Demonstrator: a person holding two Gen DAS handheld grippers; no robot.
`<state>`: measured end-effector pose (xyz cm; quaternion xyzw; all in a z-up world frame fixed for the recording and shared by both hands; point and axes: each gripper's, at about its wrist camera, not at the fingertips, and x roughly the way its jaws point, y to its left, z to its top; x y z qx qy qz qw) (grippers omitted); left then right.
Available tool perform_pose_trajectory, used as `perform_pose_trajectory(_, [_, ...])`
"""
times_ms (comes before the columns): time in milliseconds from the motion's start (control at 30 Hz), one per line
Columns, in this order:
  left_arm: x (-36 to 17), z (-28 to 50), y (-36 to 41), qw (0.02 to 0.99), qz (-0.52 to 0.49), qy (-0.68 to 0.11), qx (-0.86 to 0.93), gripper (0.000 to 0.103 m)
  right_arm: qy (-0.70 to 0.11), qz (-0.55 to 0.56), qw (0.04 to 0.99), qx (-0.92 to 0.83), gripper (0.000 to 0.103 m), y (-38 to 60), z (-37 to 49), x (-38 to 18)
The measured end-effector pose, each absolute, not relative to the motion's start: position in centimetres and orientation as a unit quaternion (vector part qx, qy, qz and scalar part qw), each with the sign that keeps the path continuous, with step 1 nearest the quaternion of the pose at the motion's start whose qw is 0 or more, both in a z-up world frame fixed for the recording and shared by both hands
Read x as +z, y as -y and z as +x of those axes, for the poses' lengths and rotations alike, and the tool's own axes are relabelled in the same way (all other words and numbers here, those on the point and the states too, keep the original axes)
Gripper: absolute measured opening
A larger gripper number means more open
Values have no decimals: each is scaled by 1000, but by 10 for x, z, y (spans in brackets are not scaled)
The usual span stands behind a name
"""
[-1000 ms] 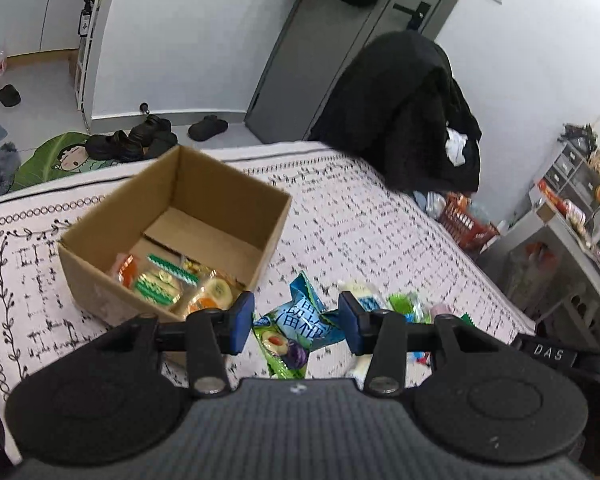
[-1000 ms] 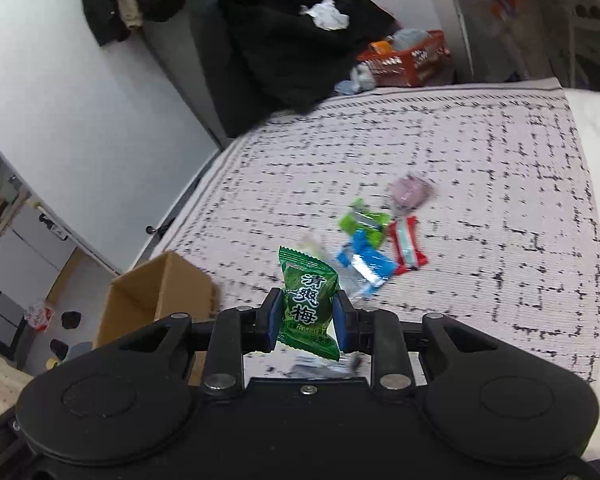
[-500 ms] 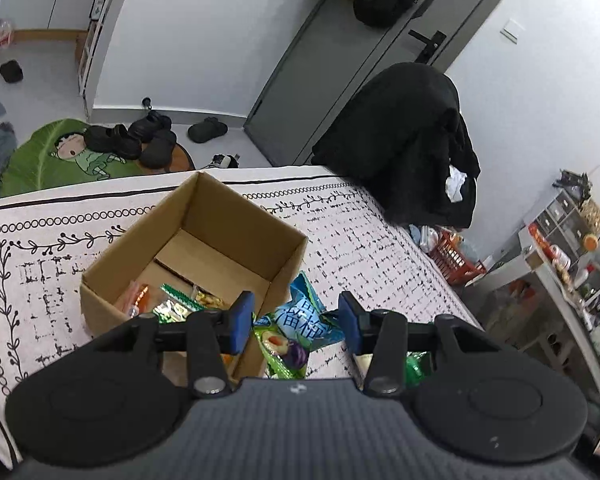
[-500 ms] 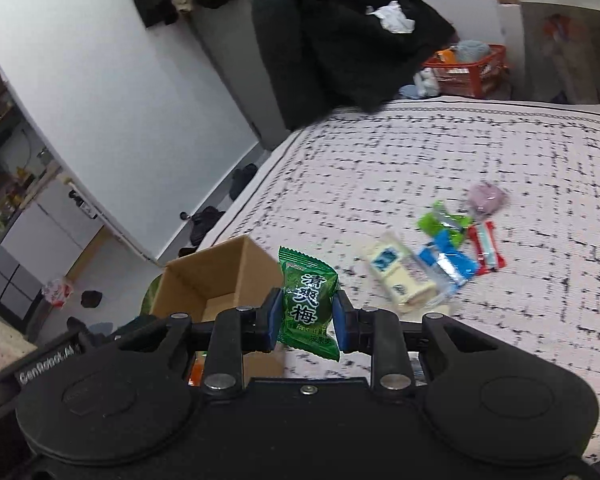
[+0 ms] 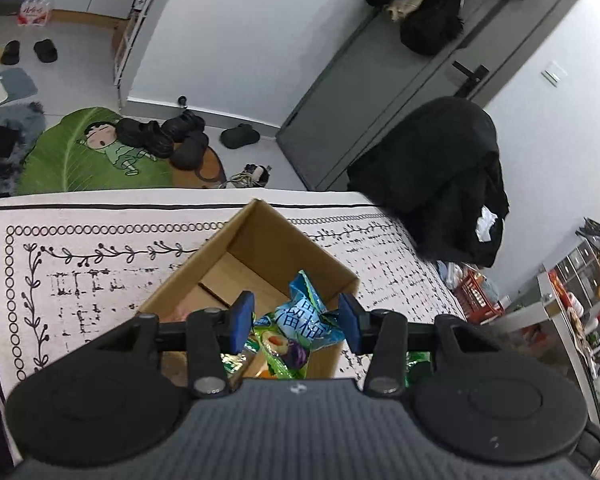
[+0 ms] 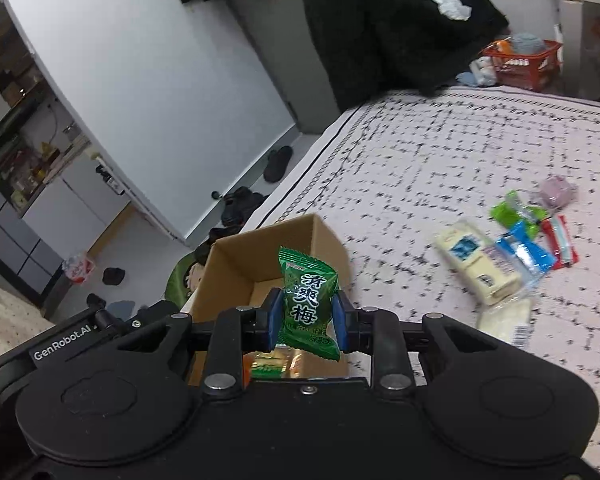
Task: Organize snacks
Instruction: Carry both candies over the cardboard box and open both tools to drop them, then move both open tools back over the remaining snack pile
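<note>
An open cardboard box (image 5: 260, 248) stands on the patterned bed cover (image 5: 100, 272), with several snack packets in its bottom. My left gripper (image 5: 296, 324) is shut on a wide blue-green fruit snack packet (image 5: 300, 328), held above the box's near right part. In the right wrist view the same box (image 6: 252, 256) lies just ahead. My right gripper (image 6: 306, 316) is shut on a green plum candy packet (image 6: 308, 300), which stands upright over the box's near edge. Orange and green packets (image 6: 276, 364) show inside the box below it.
Loose snacks lie on the bed to the right: a cream packet (image 6: 476, 264), a blue one (image 6: 524, 248), a green one (image 6: 516, 212), red sticks (image 6: 560, 240), a pink one (image 6: 556, 194). A chair draped in black clothes (image 5: 440, 168) stands beyond the bed's far edge. Shoes (image 5: 160, 140) lie on the floor.
Both grippers have moved toward the box with their packets. The left one's packet now hangs over the box instead of beside it. The right one has come up to the box's edge.
</note>
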<state>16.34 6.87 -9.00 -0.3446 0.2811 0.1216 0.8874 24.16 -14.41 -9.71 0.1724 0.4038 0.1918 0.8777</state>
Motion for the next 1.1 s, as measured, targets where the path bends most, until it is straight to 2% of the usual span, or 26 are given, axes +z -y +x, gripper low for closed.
perform_pose_trajectory(533, [-125, 177, -95, 855, -404, -286, 156, 47, -428, 172, 862, 210, 26, 106, 265, -119])
perform_pose_trajectory(667, [-126, 177, -102, 848, -413, -285, 170, 54, -432, 173, 858, 217, 29, 99, 271, -121])
perform_pose_trajectory(767, [-126, 174, -105, 846, -417, -281, 176, 61, -435, 178, 857, 211, 47, 96, 274, -120])
perform_pose_trajectory(1033, [-122, 173, -99, 852, -400, -283, 183, 78, -433, 183, 858, 205, 48, 110, 266, -116])
perform_pose_trajectory(1100, [-121, 172, -97, 853, -395, -286, 186, 81, -432, 182, 861, 199, 52, 117, 262, -113])
